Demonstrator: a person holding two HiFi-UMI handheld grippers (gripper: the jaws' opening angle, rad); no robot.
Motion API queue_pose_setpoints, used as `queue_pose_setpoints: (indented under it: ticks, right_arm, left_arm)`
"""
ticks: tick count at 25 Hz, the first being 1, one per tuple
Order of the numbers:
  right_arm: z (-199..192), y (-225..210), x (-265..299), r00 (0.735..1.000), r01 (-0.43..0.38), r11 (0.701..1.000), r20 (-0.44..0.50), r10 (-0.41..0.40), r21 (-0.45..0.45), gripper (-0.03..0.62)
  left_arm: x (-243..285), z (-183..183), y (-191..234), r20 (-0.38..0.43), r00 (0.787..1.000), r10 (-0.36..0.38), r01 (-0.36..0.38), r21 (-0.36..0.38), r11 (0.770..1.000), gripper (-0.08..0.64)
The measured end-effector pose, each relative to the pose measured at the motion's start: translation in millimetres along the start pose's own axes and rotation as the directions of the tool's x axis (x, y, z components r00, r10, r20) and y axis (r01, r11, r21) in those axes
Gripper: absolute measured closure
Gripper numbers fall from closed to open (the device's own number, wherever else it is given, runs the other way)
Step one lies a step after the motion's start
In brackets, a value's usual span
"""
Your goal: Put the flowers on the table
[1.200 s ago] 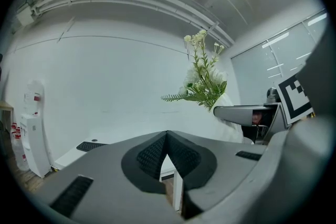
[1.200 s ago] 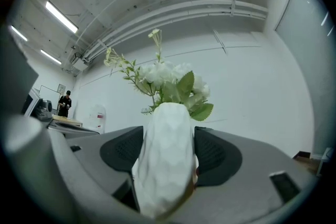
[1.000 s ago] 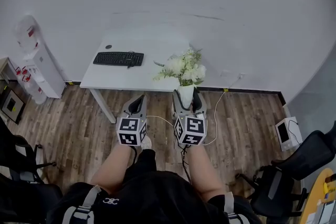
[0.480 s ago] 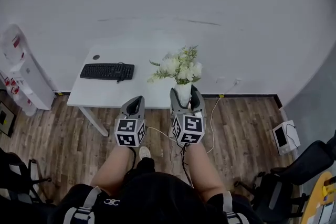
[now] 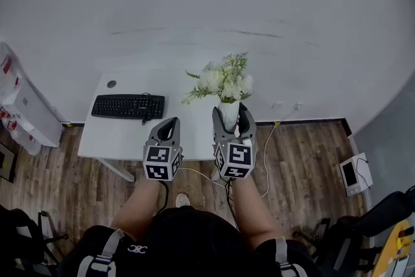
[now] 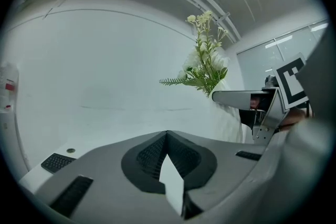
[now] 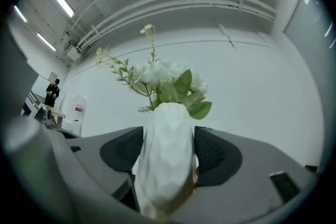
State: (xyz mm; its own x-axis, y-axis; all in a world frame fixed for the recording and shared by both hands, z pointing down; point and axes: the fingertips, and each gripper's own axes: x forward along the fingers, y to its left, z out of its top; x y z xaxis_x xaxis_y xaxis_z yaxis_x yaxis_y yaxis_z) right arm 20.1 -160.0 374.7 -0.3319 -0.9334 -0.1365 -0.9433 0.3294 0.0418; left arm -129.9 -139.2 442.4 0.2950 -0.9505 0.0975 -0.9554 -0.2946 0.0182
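Observation:
White flowers [image 5: 224, 81] with green sprigs stand in a white faceted vase [image 5: 229, 115]. My right gripper [image 5: 233, 119] is shut on the vase and holds it upright in the air, above the near right edge of the white table [image 5: 123, 136]. In the right gripper view the vase [image 7: 167, 155] fills the gap between both pads, with the flowers [image 7: 163, 78] above. My left gripper [image 5: 170, 123] hovers beside it over the table's front edge, shut with nothing in it. The left gripper view shows the flowers [image 6: 205, 68] up to the right.
A black keyboard [image 5: 128, 106] lies on the table's left part, with a small round disc [image 5: 111, 84] behind it. A white cabinet [image 5: 23, 110] stands at the left. A cable [image 5: 269, 159] and a small white device [image 5: 353, 172] lie on the wood floor at the right, near a black chair [image 5: 382, 211].
The person has stepped toward the table, which now lies under the grippers' tips. The vase stays in the right gripper; the left gripper stays shut.

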Motion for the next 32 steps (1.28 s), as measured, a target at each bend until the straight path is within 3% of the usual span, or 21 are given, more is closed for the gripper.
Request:
queue_pose_setpoints:
  ticks: [8, 14, 23, 32]
  right_arm:
    - [-17.9, 7.9, 114.9, 1.000, 0.026, 0.999, -0.010, -0.026, 0.019, 0.276]
    - [-30.3, -2.1, 176.2, 0.999, 0.044, 0.999, -0.030, -0.044, 0.009, 0.276]
    - [-52.9, -35.8, 223.1, 0.996, 0.066, 0.997, -0.057, -0.064, 0.046, 0.276]
    - [-72.0, -82.5, 272.4, 0.997, 0.009, 0.999, -0.074, -0.005, 0.050, 0.276]
  left_arm:
    - [91.2, 5.1, 75.2, -0.012, 1.000, -0.026, 0.025, -0.009, 1.000, 0.558]
    - [144.6, 5.2, 105.3, -0.029, 0.998, -0.049, 0.048, -0.023, 0.999, 0.558]
    - [187.5, -11.2, 116.6, -0.084, 0.995, -0.046, 0.043, -0.038, 0.998, 0.558]
    - [232.8, -11.2, 111.7, -0.120, 0.992, 0.026, -0.030, -0.032, 0.999, 0.558]
